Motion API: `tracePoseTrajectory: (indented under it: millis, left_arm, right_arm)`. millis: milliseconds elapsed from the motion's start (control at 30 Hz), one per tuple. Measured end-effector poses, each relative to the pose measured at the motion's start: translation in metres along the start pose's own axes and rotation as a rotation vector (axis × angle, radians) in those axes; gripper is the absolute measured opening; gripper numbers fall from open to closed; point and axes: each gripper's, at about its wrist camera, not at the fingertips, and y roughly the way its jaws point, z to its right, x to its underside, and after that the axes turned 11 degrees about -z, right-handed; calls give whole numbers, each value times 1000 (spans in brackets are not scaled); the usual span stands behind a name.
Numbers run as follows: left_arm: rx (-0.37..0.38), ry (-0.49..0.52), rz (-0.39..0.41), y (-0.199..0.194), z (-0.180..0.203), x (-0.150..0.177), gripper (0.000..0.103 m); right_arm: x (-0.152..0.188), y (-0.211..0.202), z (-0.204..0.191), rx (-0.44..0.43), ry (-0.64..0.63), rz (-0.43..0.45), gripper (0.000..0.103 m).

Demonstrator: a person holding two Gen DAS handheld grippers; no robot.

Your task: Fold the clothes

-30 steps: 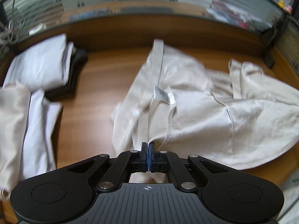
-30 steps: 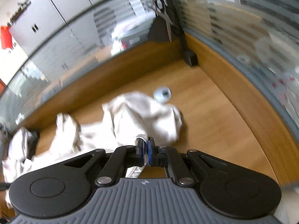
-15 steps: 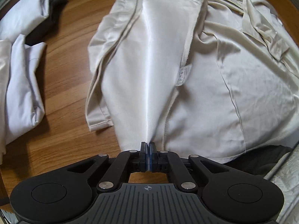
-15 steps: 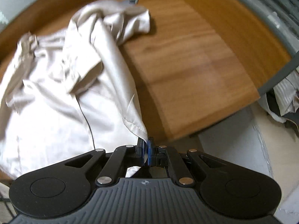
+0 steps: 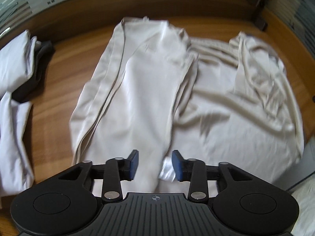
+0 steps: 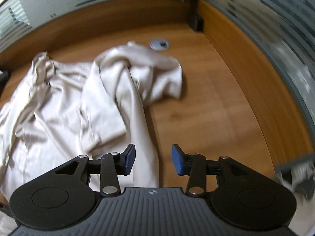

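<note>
A cream shirt [image 5: 196,102] lies spread and rumpled on the wooden desk [image 5: 57,72]. My left gripper [image 5: 155,164] hovers over its near hem, jaws opening, blue pads apart; a fold of the cloth lies between them, not pinched. In the right wrist view the same shirt [image 6: 65,106] fills the left side, one sleeve bunched at the far end. My right gripper [image 6: 153,161] is also opening over the shirt's right edge, and a strip of cloth runs loose between its pads.
White folded clothes [image 5: 13,82] and a dark garment [image 5: 37,66] lie at the left of the desk. A grey cable grommet [image 6: 159,44] sits behind the shirt. Wooden partition walls with glass above ring the desk; the desk's near edge [image 6: 291,161] drops off at right.
Both grippers, shut on the shirt's hem before, have opened and let the cloth go. The shirt, pulled toward the near edge, now lies flatter on the desk.
</note>
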Motion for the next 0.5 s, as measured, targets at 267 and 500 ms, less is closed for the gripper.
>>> tracePoseTrajectory:
  millis: [267,500]
  left_arm:
    - [15,-69,41,10,38,-40,49]
    - [14,-66,33,19,54,-57,54]
  right_arm:
    - [-93,31,8,-148,-33,36,49]
    - [-130,85,-36,-258,-215,-88,49]
